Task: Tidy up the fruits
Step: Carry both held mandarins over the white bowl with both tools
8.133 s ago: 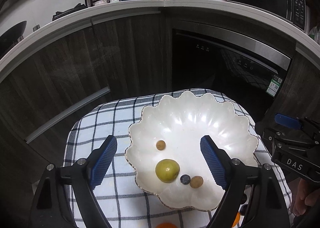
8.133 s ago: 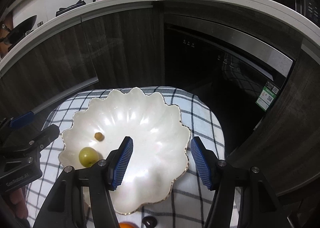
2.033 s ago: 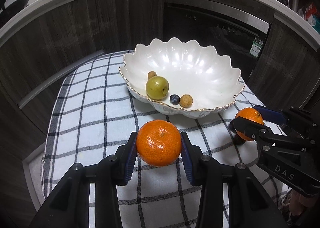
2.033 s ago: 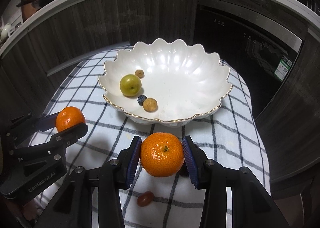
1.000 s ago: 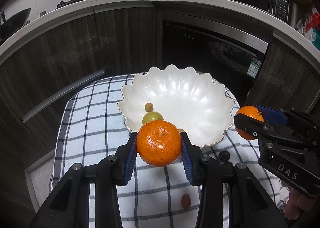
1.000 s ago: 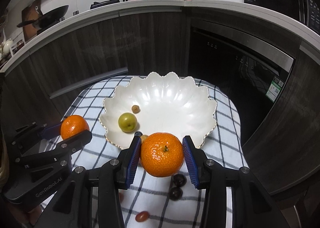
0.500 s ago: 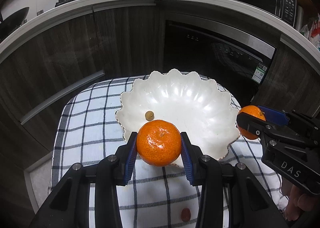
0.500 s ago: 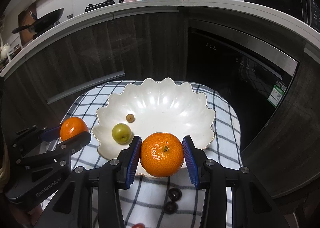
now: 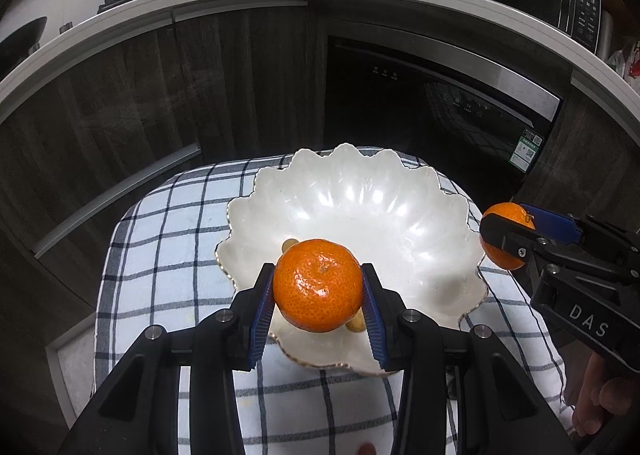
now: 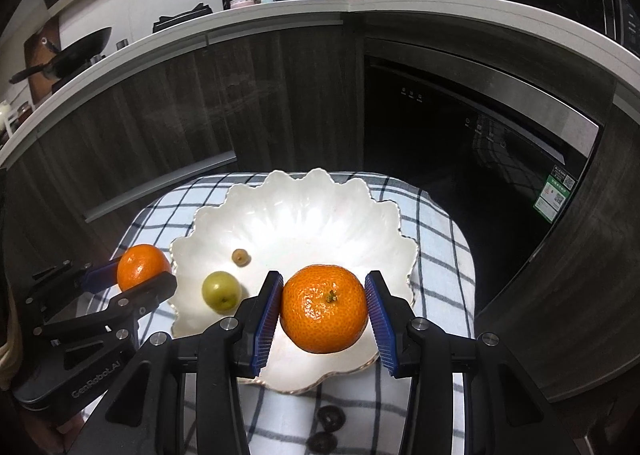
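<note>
**Two Claws, Two Tangerines, One White Bowl**

The left claw [image 9: 318, 309] is pinching a tangerine [image 9: 318, 285] between its blue pads. In the left wrist view this fruit sits low in the middle of the frame, in front of the near rim of the scalloped white bowl [image 9: 360, 207]. The right claw [image 10: 324, 315] is pinching a second tangerine [image 10: 324, 307], stem facing the camera, low in the middle of the right wrist view and over the near part of the bowl.

The bowl stands on a blue and white checked cloth [image 9: 168, 239] that covers the desk.

The right wrist view shows more of what lies inside the bowl: a green round fruit [image 10: 221, 290] at the lower left of the bowl and a small brown fruit [image 10: 240, 256] just above it. In the left wrist view the held tangerine hides most of these; only a bit of the small brown fruit peeks out at its upper left, and another small tan fruit [image 9: 356, 323] peeks out at its lower right.

Only the right wrist view shows two dark round things [image 10: 330, 417] on the cloth at the bottom of the frame. Only the left wrist view shows a person's fingers [image 9: 596, 407] at the lower right.

Each view shows the other claw at its side edge, holding its tangerine.
</note>
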`<state>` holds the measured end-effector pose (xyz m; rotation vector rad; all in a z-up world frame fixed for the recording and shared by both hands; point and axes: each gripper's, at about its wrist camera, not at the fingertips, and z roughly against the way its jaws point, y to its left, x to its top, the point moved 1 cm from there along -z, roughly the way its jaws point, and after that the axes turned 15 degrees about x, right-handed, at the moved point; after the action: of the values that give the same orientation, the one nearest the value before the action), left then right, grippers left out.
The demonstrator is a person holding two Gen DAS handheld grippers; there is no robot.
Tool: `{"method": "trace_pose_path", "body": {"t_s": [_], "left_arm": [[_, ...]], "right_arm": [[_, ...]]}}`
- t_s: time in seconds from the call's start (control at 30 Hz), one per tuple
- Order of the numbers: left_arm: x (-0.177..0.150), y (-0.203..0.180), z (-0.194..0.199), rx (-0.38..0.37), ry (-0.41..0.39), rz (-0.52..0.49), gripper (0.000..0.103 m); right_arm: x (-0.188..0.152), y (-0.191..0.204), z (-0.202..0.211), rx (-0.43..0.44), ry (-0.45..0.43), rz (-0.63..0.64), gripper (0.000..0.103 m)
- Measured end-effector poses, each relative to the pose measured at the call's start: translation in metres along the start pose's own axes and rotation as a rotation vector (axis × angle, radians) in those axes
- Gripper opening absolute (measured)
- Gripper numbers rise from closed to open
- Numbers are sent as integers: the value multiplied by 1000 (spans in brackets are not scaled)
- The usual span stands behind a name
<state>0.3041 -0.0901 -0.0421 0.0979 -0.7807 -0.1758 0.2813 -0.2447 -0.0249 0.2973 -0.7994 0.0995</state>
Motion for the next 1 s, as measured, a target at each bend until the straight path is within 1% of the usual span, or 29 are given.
{"method": "trace_pose_path", "body": {"t_s": [0.47, 1.0], "left_arm": [[22, -18, -30, -8, 13, -22, 41], [33, -27, -72, 0, 59, -2, 41]], "right_arm": [[16, -32, -19, -17, -3, -34, 44], [28, -58, -53, -29, 22, -67, 44]]}}
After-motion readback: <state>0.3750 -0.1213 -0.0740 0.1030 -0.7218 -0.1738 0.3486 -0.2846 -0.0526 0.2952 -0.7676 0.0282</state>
